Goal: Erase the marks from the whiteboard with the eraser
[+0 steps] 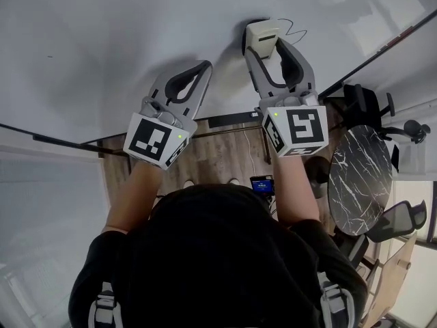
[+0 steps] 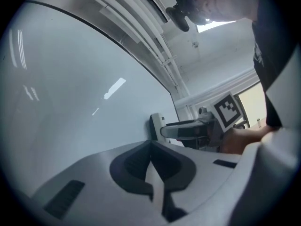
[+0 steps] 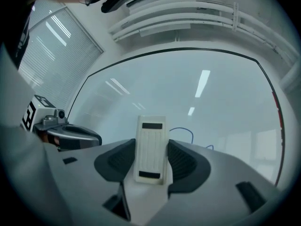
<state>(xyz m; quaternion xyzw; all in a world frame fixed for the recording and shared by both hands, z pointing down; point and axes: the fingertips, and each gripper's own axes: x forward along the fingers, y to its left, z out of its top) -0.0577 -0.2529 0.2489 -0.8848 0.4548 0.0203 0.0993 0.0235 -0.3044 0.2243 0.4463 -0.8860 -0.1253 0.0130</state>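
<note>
**Right claw presses eraser to whiteboard beside a blue mark**

Head view: The whiteboard (image 1: 102, 39) fills the upper part of the picture. The right claw (image 1: 270, 46) is clamped on a cream block eraser (image 1: 263, 34), which sits against the board surface. A thin scribbled mark (image 1: 295, 27) lies just to the right of the eraser. The left claw (image 1: 204, 67) is near the board's lower edge, to the left of the right one, with its two jaws together and nothing between them. Below the board are a wood-plank floor (image 1: 212, 152) and a round, dark, marble-patterned table (image 1: 358, 176) at the right.

Left gripper view: The left claw (image 2: 151, 145) shows its jaws shut against each other, empty, pointing along the whiteboard (image 2: 70, 102). Beyond it the right claw (image 2: 165, 130) holds the eraser (image 2: 156, 125), whose dark face lies against the board. The marker cube (image 2: 229, 111) of that claw shows behind it.

Right gripper view: The right claw (image 3: 151, 160) grips the ribbed cream eraser (image 3: 151, 142) upright between its dark pads, one jaw on each long side. On the whiteboard (image 3: 211, 98) a looping blue mark (image 3: 186, 132) shows just right of the eraser's top. The left claw (image 3: 73, 136) sits at the left edge, apart from the eraser. Window blinds (image 3: 42, 65) hang further left.
</note>
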